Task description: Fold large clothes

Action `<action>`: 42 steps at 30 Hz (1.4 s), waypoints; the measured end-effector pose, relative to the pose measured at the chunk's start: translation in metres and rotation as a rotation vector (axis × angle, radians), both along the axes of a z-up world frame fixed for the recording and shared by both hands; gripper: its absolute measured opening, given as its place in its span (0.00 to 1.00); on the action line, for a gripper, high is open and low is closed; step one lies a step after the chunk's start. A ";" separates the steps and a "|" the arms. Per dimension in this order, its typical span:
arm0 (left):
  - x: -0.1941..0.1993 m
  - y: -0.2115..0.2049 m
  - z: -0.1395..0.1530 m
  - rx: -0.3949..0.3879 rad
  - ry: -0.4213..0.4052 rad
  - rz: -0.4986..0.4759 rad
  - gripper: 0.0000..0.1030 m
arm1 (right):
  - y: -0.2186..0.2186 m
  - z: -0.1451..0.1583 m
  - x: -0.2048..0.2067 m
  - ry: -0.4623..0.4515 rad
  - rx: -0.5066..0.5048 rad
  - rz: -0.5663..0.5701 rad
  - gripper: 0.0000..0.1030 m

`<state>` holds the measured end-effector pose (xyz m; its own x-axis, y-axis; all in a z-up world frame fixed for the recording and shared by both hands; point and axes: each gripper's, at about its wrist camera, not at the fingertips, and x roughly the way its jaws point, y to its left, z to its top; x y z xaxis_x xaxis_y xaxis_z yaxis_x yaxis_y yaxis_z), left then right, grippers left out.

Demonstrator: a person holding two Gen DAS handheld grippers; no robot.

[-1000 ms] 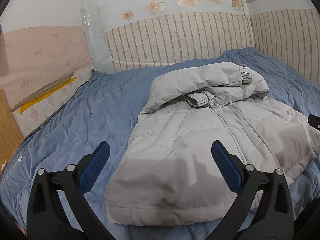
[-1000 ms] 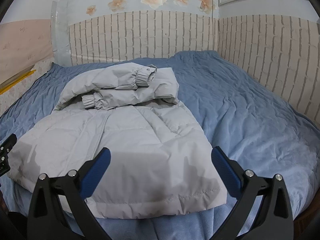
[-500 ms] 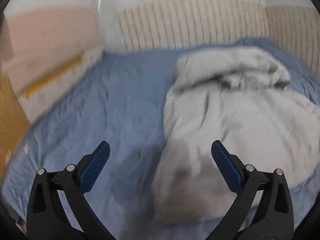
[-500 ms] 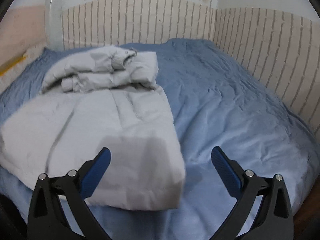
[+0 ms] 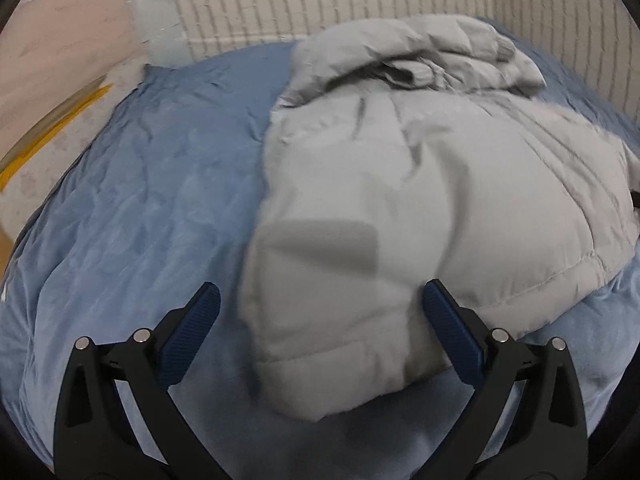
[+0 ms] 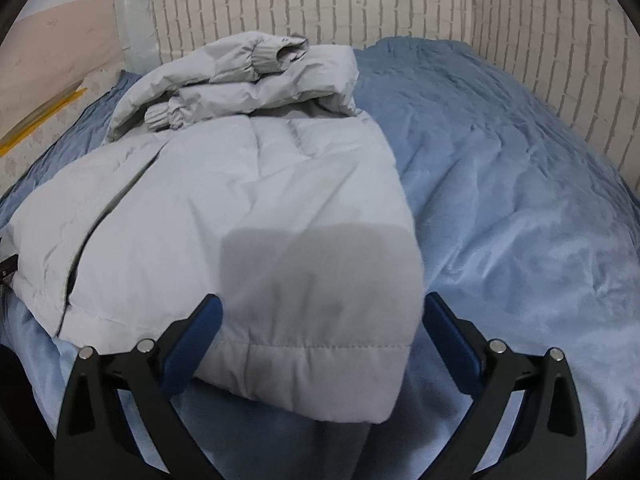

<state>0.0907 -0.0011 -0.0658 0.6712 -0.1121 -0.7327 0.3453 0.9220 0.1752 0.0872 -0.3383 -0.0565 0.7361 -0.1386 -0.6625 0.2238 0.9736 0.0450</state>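
A blue bed cover (image 6: 520, 184) fills most of both views, wrinkled, with a brick-patterned wall (image 6: 360, 4) along its far and right sides. On it lies the pale grey puffer jacket (image 6: 240, 208), front up, its quilted body spread flat and both sleeves (image 6: 256, 56) folded across the chest at the far end, elastic cuffs showing. The hem faces the cameras. To the jacket's right the bed is bare all the way to the wall; to its left, bare cover runs to a pink panel (image 5: 52, 52).

The left gripper (image 5: 320, 334) has its jaws wide apart around the hem's left corner, and the right gripper (image 6: 322, 338) stands likewise apart around the right corner; neither closes on the cloth. Whether the blue pads (image 6: 192, 336) touch the fabric is hard to tell. The left wrist view is motion-blurred, so the jacket's stitching there is unclear, and its right edge is cut off.
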 end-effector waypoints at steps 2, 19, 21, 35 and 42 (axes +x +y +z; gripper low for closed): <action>0.003 -0.009 -0.004 0.018 0.009 -0.031 0.97 | 0.000 -0.001 0.004 0.011 0.006 0.010 0.89; 0.003 0.010 0.068 -0.287 0.044 0.089 0.09 | 0.045 0.083 -0.037 -0.177 0.083 0.023 0.13; -0.013 0.010 0.068 -0.318 0.024 0.124 0.09 | 0.060 0.078 -0.047 -0.200 0.056 0.018 0.13; -0.041 0.000 0.080 -0.229 -0.148 0.145 0.10 | 0.067 0.091 -0.063 -0.300 -0.016 0.015 0.12; -0.046 0.005 0.085 -0.236 -0.182 0.163 0.10 | 0.072 0.092 -0.074 -0.340 -0.047 -0.005 0.12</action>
<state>0.0450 0.0041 0.0195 0.8115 -0.1453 -0.5660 0.1730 0.9849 -0.0048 0.0128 -0.2658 0.0357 0.9131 -0.1672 -0.3718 0.2085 0.9752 0.0735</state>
